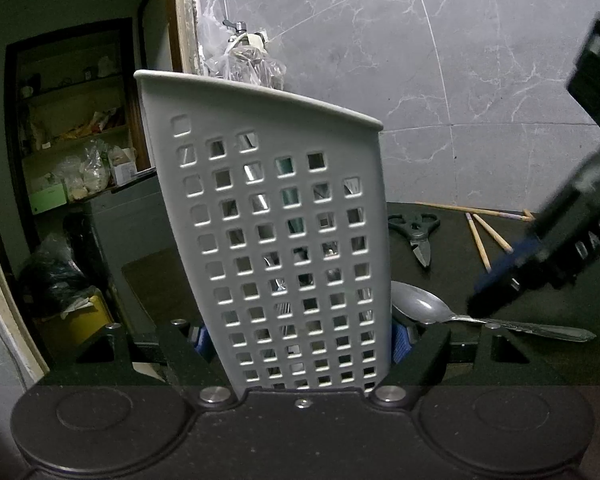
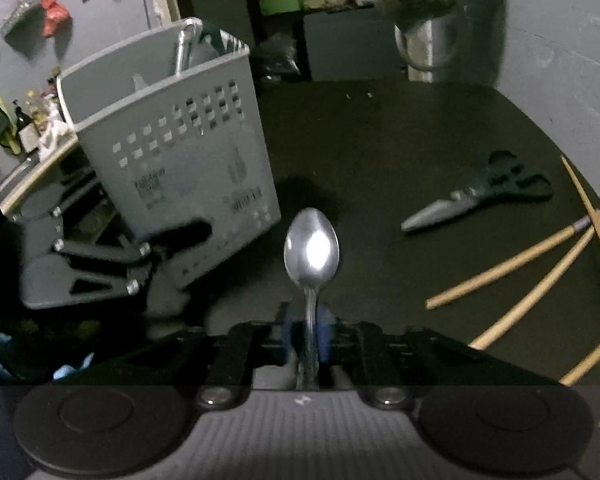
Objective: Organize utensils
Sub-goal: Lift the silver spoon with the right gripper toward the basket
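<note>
The left gripper [image 1: 300,340] has its blue-padded jaws pressed against the two sides of the grey perforated caddy [image 1: 284,232], holding it near its base; the caddy stands almost upright, leaning a little, on the dark tabletop [image 2: 380,140]. Through its square holes, metal cutlery shows inside, and from the right wrist view a metal handle rises above its rim.

The right gripper [image 2: 309,336] has its jaws close together, with the handle of the silver spoon [image 2: 311,248] running between the blue pads. The picture is blurred there, so whether the pads actually press the handle cannot be told. The spoon's bowl points away from the gripper and sits just beside the caddy's lower corner, on the side away from the left gripper. In the left wrist view the spoon lies low by the tabletop, its bowl partly hidden behind the caddy's edge.

Farther from the caddy, beyond the spoon, dark-handled scissors [image 2: 476,196] lie flat on the tabletop. Farther out still, several wooden chopsticks [image 2: 504,268] lie scattered and partly crossing. A steel mug [image 2: 432,52] stands at the tabletop's far edge, well apart from the caddy.
</note>
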The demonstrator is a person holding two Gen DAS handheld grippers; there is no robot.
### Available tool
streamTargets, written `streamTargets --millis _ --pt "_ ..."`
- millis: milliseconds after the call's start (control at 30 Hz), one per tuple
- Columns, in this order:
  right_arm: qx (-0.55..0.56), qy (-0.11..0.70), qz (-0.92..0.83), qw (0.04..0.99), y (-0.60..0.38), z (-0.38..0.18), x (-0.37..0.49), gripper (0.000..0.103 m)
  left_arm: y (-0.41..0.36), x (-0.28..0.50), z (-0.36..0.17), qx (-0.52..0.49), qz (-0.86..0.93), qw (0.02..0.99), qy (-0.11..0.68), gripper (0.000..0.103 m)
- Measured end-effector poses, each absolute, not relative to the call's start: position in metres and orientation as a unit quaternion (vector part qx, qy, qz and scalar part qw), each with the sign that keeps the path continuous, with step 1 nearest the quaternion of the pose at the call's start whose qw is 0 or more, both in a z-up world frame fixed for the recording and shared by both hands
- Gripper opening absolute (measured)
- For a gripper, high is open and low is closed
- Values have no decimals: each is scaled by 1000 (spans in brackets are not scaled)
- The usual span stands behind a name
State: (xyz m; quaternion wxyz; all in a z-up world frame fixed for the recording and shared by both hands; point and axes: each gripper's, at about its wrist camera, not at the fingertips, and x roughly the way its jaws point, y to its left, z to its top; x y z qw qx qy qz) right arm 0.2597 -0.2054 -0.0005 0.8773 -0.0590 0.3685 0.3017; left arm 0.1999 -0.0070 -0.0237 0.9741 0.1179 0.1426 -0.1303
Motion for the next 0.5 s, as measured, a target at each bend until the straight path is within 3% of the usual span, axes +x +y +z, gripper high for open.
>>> streamTargets --millis 33,67,500 --pt "-63 358 304 880 -205 3 263 45 -6 200 -23 118 -130 974 143 79" --pt "-69 350 308 882 -204 6 267 51 -7 200 -23 118 -130 974 143 79" --pt "-115 353 362 855 -189 -2 325 59 -6 200 -23 118 -130 974 143 79"
